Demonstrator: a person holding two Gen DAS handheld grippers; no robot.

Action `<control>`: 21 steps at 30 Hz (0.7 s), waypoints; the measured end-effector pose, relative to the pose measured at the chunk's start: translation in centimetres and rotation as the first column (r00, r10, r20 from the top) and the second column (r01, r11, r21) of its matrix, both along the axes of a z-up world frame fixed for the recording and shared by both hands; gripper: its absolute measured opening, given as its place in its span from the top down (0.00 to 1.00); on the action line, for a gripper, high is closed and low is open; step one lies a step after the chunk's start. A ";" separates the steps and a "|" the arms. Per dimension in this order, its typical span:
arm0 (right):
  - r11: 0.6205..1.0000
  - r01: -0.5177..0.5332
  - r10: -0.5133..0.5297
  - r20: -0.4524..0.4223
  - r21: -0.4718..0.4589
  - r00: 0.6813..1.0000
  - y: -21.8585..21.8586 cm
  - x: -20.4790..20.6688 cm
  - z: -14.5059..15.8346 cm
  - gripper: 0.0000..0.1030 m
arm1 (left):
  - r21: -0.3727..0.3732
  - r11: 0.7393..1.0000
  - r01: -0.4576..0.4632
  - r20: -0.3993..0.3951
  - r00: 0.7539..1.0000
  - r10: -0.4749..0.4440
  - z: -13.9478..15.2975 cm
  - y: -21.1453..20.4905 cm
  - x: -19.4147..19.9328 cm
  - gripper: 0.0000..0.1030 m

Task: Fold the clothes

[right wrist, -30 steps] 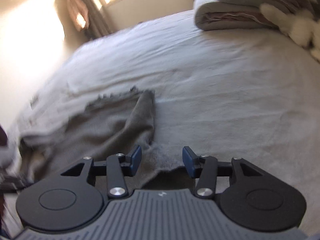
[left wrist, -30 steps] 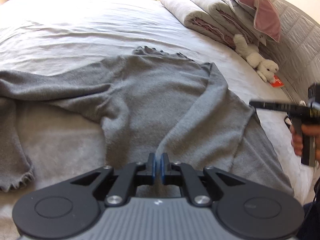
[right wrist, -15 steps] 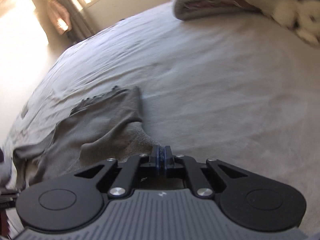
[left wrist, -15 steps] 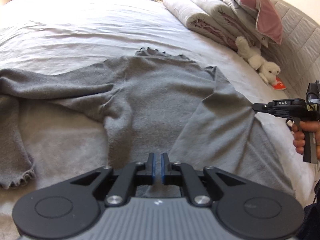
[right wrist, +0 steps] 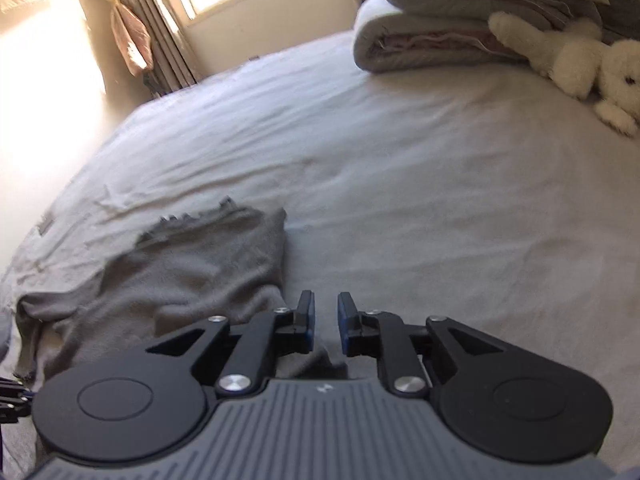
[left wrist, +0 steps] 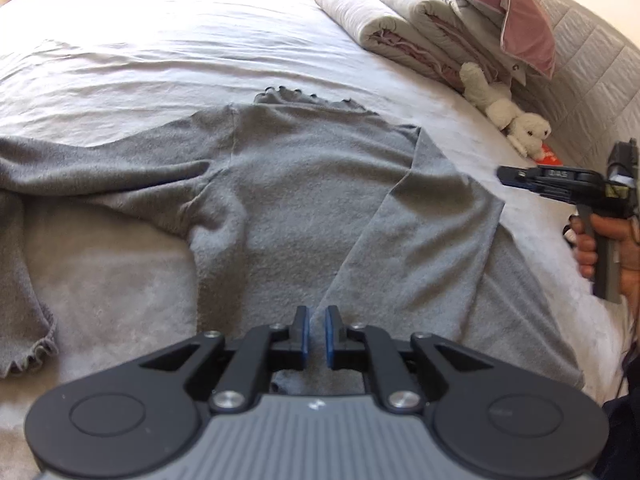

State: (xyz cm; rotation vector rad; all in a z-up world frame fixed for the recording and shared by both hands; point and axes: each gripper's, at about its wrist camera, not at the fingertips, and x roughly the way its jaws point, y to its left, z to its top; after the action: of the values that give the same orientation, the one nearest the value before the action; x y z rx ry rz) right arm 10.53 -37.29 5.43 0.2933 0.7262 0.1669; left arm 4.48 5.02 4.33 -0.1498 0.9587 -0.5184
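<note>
Left wrist view: left gripper (left wrist: 316,336) nearly closed above grey sweater (left wrist: 300,200); right gripper (right wrist: 324,326), just opening, holds nothing.

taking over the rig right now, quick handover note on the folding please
Left tongs: almost shut at the near edge of the grey sweater; grip unclear.
Right tongs: just opened, nothing between them, off the sweater's side.
Sweater lies flat on the bed sheet.
Done: folded sleeve lies over the body.
Left: other sleeve, spread wide, then fold the body.
</note>
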 end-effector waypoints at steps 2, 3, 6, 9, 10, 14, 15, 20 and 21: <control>0.999 -0.024 0.025 0.021 -0.023 0.999 0.8 1.1 0.0 0.57 | -0.003 1.000 0.007 0.011 1.000 -0.007 0.2 -0.2 0.1 0.93; 0.999 -0.032 0.032 0.025 -0.029 0.999 1.2 2.1 -0.2 0.52 | 0.001 1.000 0.008 0.014 1.000 -0.008 0.2 -0.3 0.1 0.93; 0.998 -0.053 0.055 0.033 -0.044 0.998 2.4 5.0 -0.6 0.44 | 0.010 1.000 0.006 0.013 1.000 -0.006 0.1 -0.3 0.3 0.93; 0.996 -0.071 0.071 -0.005 -0.052 0.997 3.5 8.4 -1.5 0.44 | 0.017 1.000 -0.002 0.006 1.000 0.001 -0.1 -0.2 0.5 0.93; 0.995 -0.081 0.079 -0.037 -0.057 0.996 4.0 9.5 -2.1 0.44 | 0.016 1.000 -0.003 0.005 1.000 0.003 -0.1 -0.1 0.6 0.93; 0.966 -0.203 0.191 -0.087 -0.160 0.978 5.5 11.3 -3.1 0.97 | 0.021 1.000 -0.005 0.015 1.000 0.005 -0.1 0.2 0.9 0.93; 0.964 -0.206 0.200 -0.051 -0.169 0.978 5.3 11.4 -2.4 0.97 | 0.029 1.000 -0.003 0.020 1.000 0.003 -0.1 0.1 0.9 0.93; 0.923 -0.186 0.190 -0.020 -0.337 0.981 5.6 13.2 -2.6 0.99 | 0.063 0.998 0.009 0.023 1.000 -0.011 -0.4 -0.3 1.1 0.93; 0.911 -0.162 0.152 -0.056 -0.378 0.987 5.6 13.8 -3.8 0.98 | 0.074 0.997 0.010 0.020 1.000 -0.011 -0.4 -0.5 1.2 0.93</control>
State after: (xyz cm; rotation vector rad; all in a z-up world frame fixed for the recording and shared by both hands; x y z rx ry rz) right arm 24.28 -31.66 1.66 -0.1377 0.7914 0.1702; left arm 5.66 4.52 3.89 -0.0730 0.9577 -0.4924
